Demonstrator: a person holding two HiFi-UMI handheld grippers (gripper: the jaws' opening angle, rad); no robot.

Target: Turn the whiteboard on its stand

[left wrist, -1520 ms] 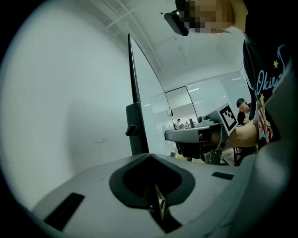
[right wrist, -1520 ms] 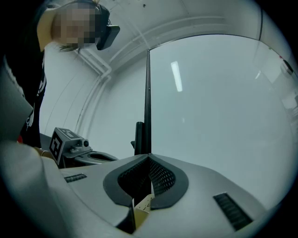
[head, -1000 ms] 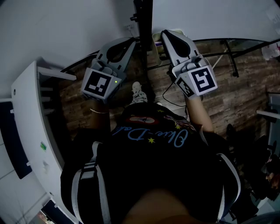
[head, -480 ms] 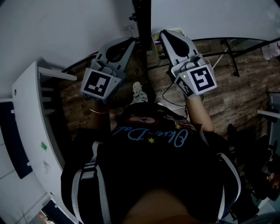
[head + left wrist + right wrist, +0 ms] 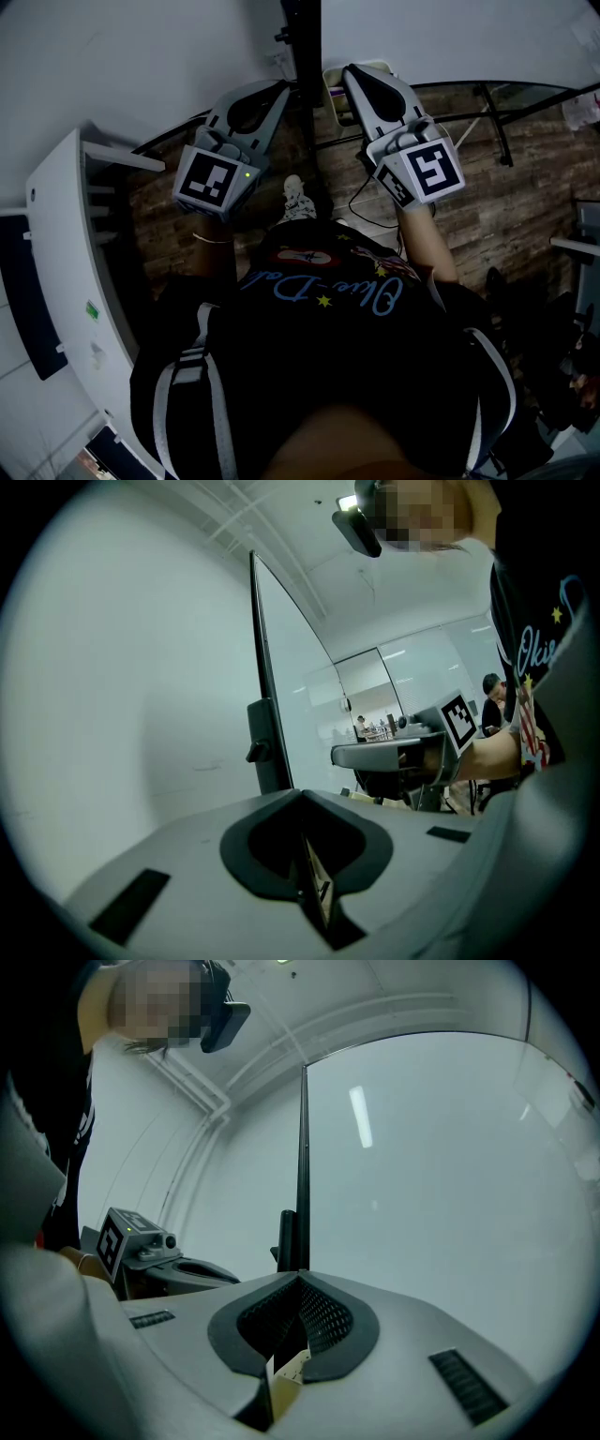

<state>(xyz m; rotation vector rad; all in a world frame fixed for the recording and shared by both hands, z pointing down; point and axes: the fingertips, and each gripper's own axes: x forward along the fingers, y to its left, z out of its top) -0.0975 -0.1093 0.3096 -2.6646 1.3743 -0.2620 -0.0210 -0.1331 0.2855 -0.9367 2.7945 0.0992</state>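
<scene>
A person in a black shirt (image 5: 319, 375) holds two tools up to a dark upright post (image 5: 302, 37). The left hand-held gripper (image 5: 279, 86) points just left of the post, its jaws closed on nothing. The right hand-held gripper (image 5: 352, 73) points just right of the post, jaws likewise together and empty. Right of the post, the whiteboard (image 5: 450, 37) rises glossy and upright on its stand above a wood-plank floor (image 5: 525, 206).

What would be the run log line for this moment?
phase: at whiteboard edge | left gripper: shut, empty | right gripper: shut, empty | edge: upright, between the grippers
</scene>
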